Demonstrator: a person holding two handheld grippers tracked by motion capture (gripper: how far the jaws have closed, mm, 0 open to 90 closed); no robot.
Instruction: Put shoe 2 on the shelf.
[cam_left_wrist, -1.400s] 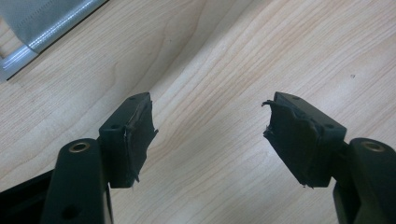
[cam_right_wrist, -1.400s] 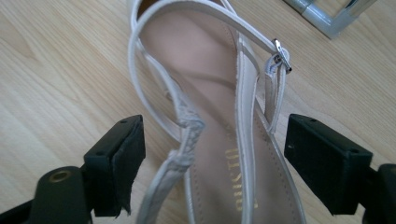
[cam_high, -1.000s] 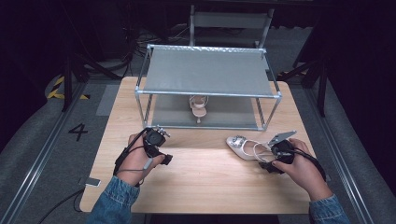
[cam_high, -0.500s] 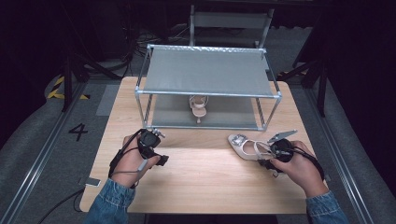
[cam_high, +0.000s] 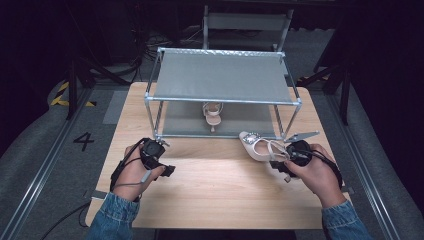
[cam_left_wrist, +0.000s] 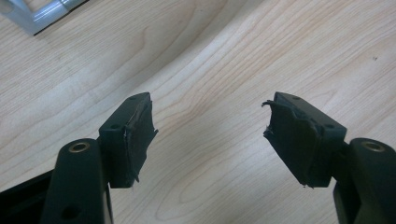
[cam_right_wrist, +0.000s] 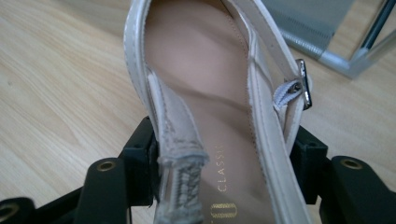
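My landmark is the grey two-tier shoe rack of metal tubes with fabric shelves (cam_high: 222, 77), the largest thing on the pale wooden table (cam_high: 210, 190). One cream strappy high-heeled sandal (cam_high: 212, 114) already sits on the rack's lower shelf, near its middle. Its mate, a cream high-heeled sandal with a jewelled toe and buckled ankle strap (cam_high: 257, 146), is just in front of the rack's front right post, toe towards the rack.

I have that sandal at its heel end in the right gripper (cam_right_wrist: 219, 172). Its jaws have just been closing, and the pads press either side of the heel cup, so I judge the grip made and the lift beginning. To do this well, I would raise the sandal straight enough to clear the rack's lower front rail, keep the toe leading, and slide it in beside its mate without knocking it. The hold is narrow and far back, so I expect the toe to droop; slow wrist work will matter.

The left gripper (cam_left_wrist: 212, 135) waits in front of the rack's left post, jaws wide with nothing between, pointing down at bare wood.

Beyond the rack the room is dark, with a grey chair (cam_high: 247, 22) behind it. Left of the rack, grey flooring bears a painted number four (cam_high: 83, 141).
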